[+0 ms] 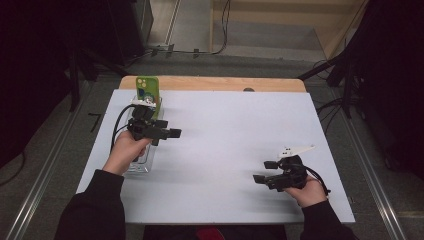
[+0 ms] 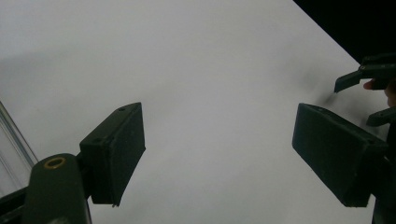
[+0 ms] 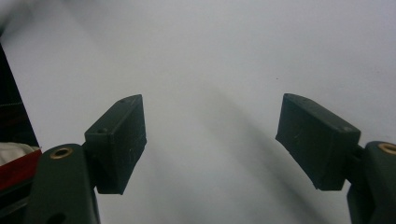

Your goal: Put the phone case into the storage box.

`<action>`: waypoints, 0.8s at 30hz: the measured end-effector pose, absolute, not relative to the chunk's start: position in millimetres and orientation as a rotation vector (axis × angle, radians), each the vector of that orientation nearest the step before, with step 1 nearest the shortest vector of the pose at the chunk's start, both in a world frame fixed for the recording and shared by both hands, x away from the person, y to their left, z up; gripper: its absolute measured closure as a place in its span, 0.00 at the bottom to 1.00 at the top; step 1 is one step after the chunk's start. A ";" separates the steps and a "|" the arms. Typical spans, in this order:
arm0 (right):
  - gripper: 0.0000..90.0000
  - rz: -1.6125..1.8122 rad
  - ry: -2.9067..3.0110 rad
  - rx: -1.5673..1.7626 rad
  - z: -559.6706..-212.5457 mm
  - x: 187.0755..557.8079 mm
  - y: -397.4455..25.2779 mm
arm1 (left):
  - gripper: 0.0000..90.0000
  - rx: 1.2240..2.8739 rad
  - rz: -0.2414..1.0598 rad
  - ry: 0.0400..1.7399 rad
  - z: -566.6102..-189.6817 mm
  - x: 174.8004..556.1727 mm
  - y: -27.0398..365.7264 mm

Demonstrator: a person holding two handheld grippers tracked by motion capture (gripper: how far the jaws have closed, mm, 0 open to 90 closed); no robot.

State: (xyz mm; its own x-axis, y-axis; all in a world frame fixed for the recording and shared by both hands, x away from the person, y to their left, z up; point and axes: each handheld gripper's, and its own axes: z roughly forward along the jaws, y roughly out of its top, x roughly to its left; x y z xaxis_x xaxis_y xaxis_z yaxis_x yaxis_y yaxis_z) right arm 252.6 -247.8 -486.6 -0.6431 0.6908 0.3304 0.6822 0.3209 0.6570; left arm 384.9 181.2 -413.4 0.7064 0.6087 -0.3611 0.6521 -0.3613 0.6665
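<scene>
Phone (image 1: 148, 89), green, stands upright at the table's (image 1: 225, 125) far left corner, at the far end of a clear holder (image 1: 141, 165); left gripper (image 1: 170, 133) hovers just beside it, right gripper (image 1: 265, 171) near the right edge; left gripper view: jaws wide apart over bare white; right gripper view: jaws likewise apart, empty.

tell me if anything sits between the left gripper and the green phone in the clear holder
Nothing visible does. The left gripper hangs open just in front of the clear holder, jaws pointing away from the green phone over bare white table.
</scene>
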 end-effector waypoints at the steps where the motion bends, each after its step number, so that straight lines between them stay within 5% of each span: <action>1: 0.25 1.257 2.545 1.321 -486.5 252.6 -247.8 | 0.20 2.074 -0.065 0.958 -414.1 383.2 180.7; 24: 0.25 1.274 2.548 1.328 -485.8 252.1 -247.7 | 0.19 2.046 -0.058 0.889 -427.6 340.8 188.6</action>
State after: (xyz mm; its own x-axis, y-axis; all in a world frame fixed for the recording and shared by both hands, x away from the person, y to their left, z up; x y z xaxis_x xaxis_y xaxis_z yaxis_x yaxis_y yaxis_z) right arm 252.1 -247.7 -485.8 -0.6430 0.6846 0.3434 0.6854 0.3143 0.6568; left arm 340.8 188.6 -427.6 0.7430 0.5687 -0.3529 0.6099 -0.3580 0.7070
